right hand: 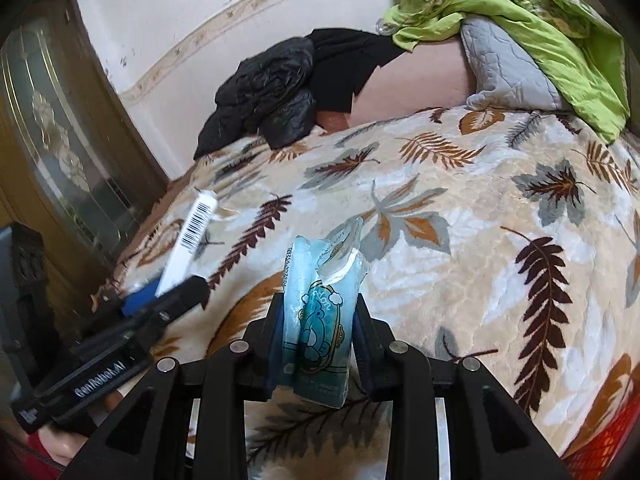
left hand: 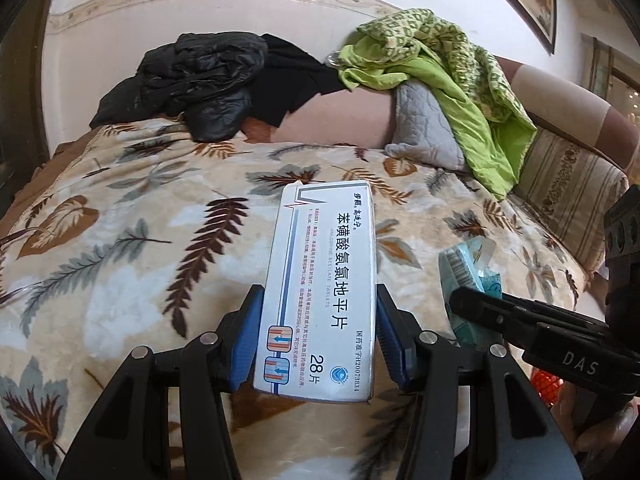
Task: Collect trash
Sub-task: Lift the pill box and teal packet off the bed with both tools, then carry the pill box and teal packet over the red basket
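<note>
My left gripper [left hand: 318,320] is shut on a white medicine box [left hand: 324,280] with blue print, held lengthwise above the leaf-patterned blanket [left hand: 120,220]. Its blue pads press the box's two long sides. My right gripper [right hand: 318,336] is shut on a crumpled blue plastic wrapper [right hand: 320,308] with a cartoon print. In the left wrist view the right gripper [left hand: 472,308] and the wrapper [left hand: 468,264] show at the right. In the right wrist view the left gripper [right hand: 160,300] and the white box [right hand: 192,236], barcode side up, show at the left.
A black jacket [left hand: 200,80] and green patterned clothes [left hand: 440,60] lie against the sofa back, with a grey quilted cushion [left hand: 424,128] below them. A dark wooden cabinet [right hand: 60,160] stands at the left. Something orange-red [right hand: 604,444] peeks in at the lower right.
</note>
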The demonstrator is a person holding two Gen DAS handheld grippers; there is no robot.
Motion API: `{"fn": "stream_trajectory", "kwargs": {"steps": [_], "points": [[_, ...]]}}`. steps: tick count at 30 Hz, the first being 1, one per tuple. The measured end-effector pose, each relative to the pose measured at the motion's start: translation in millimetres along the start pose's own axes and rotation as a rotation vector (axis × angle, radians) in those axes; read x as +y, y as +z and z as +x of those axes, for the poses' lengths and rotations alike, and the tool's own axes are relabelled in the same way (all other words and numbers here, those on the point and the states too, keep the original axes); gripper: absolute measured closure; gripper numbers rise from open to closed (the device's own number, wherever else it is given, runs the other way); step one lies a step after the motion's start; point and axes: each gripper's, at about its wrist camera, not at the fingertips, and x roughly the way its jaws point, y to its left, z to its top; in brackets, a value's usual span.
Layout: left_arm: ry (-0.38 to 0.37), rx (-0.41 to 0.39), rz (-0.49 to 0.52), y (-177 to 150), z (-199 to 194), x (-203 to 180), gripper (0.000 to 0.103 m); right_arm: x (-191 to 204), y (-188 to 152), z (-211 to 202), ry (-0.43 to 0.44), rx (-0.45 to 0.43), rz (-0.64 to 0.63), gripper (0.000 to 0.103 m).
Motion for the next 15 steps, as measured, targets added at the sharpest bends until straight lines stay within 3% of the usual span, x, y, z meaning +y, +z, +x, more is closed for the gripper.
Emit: {"fn": "stream_trajectory", "kwargs": {"steps": [15], "points": [[-0.077,-0.011,0.123,-10,-17,-73,0.051,-32,-21,-78,-0.027,-0.098,0.086,0.069]]}}
